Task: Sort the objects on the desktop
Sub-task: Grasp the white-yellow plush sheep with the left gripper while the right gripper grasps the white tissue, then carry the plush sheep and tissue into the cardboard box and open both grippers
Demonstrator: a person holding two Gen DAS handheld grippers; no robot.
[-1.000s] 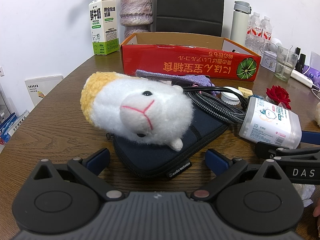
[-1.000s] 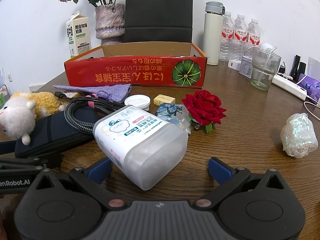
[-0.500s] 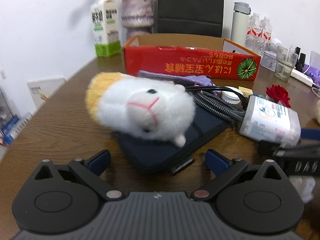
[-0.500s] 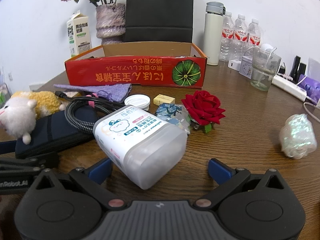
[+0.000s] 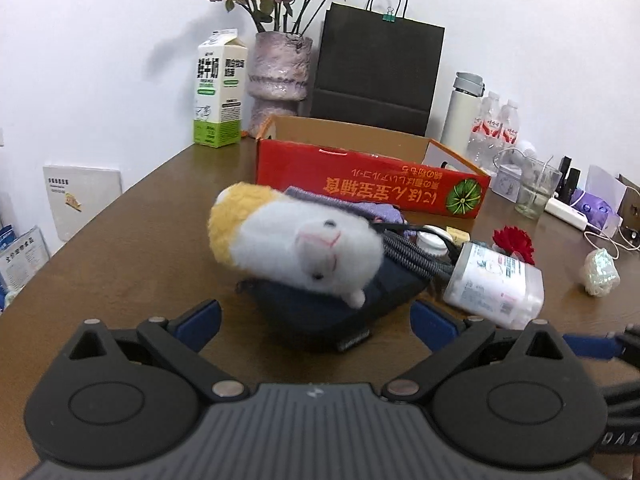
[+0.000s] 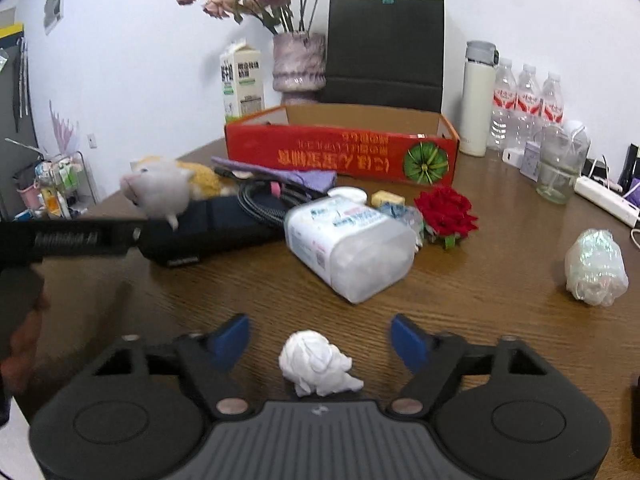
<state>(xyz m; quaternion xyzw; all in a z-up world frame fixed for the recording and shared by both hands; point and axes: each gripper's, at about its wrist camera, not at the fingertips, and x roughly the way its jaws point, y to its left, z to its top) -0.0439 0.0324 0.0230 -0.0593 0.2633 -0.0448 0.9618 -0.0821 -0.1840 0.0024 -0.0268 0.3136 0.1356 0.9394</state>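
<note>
Crumpled white tissue (image 6: pixel 318 362) lies on the brown wooden desk (image 6: pixel 480 280), between the blue-tipped fingers of the right claw (image 6: pixel 320 338), which is closing around it without yet touching. The left claw (image 5: pixel 316 320) hangs released before a white-and-yellow plush toy (image 5: pixel 296 248) lying on a dark zip pouch (image 5: pixel 320 312). The pickup seems under way; next, the pinch must finish, then carry the tissue, probably toward the red cardboard box (image 6: pixel 340 152).

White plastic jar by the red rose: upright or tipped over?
Tipped over. The white plastic jar lies on its side on the table, base toward the right-wrist camera, neck against the braided cable.
</note>
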